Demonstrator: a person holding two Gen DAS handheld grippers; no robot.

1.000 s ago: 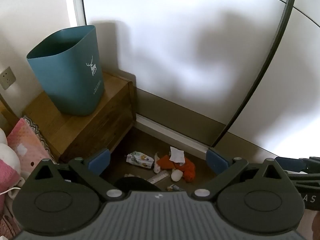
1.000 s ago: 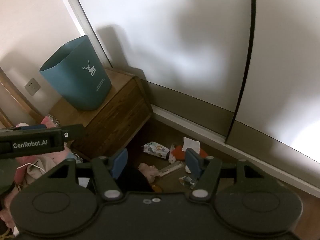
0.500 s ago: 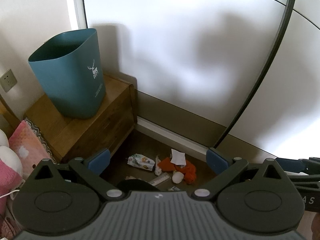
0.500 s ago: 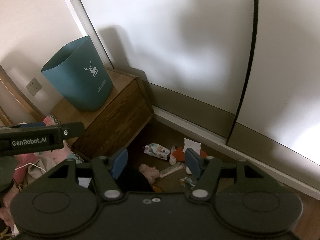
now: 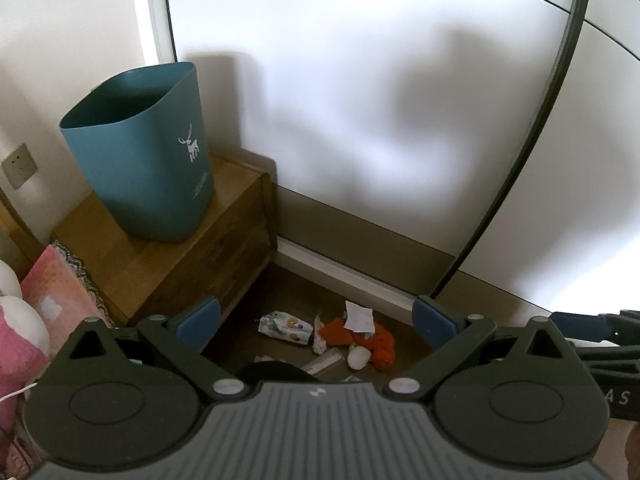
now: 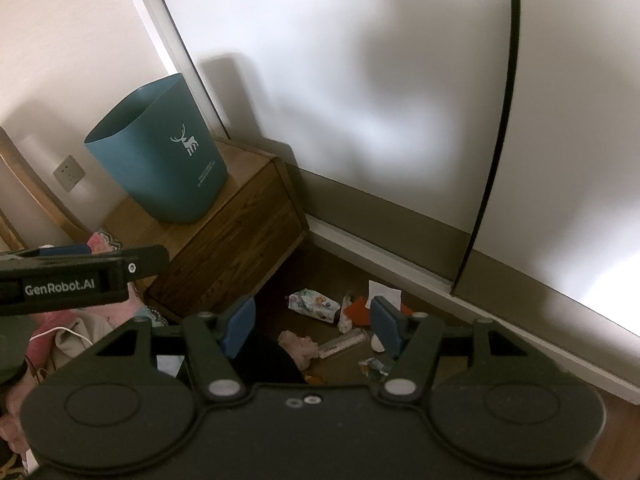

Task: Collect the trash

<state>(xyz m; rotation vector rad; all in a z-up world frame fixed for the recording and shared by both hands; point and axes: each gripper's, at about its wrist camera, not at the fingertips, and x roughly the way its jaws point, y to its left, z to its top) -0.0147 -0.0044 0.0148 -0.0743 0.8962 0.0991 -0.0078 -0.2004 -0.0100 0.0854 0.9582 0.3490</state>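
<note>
A teal bin [image 5: 148, 160] [image 6: 164, 168] with a white deer mark stands on a wooden bedside cabinet [image 5: 160, 256] [image 6: 224, 240]. Trash lies on the floor by the cabinet's foot: a printed wrapper [image 5: 285, 326] [image 6: 314, 305], orange scraps [image 5: 376, 342] [image 6: 358, 309], a white paper slip [image 5: 359, 317] [image 6: 384, 290], a white ball [image 5: 357, 357], a clear strip [image 6: 345, 343] and a pink crumple [image 6: 298, 345]. My left gripper [image 5: 316, 318] is wide open, high above the trash. My right gripper [image 6: 314, 325] is open too, narrower, with nothing between its fingers.
Tall white sliding doors [image 5: 380, 120] with a dark frame run behind the trash, over a white baseboard [image 6: 400, 260]. Pink bedding [image 5: 36, 320] and a wall socket [image 5: 18, 166] sit at the left. The left gripper's body [image 6: 80, 280] crosses the right wrist view.
Both grippers have risen and drawn back a little, so the trash pile looks smaller and lower in both views. The jaws kept their openings.
</note>
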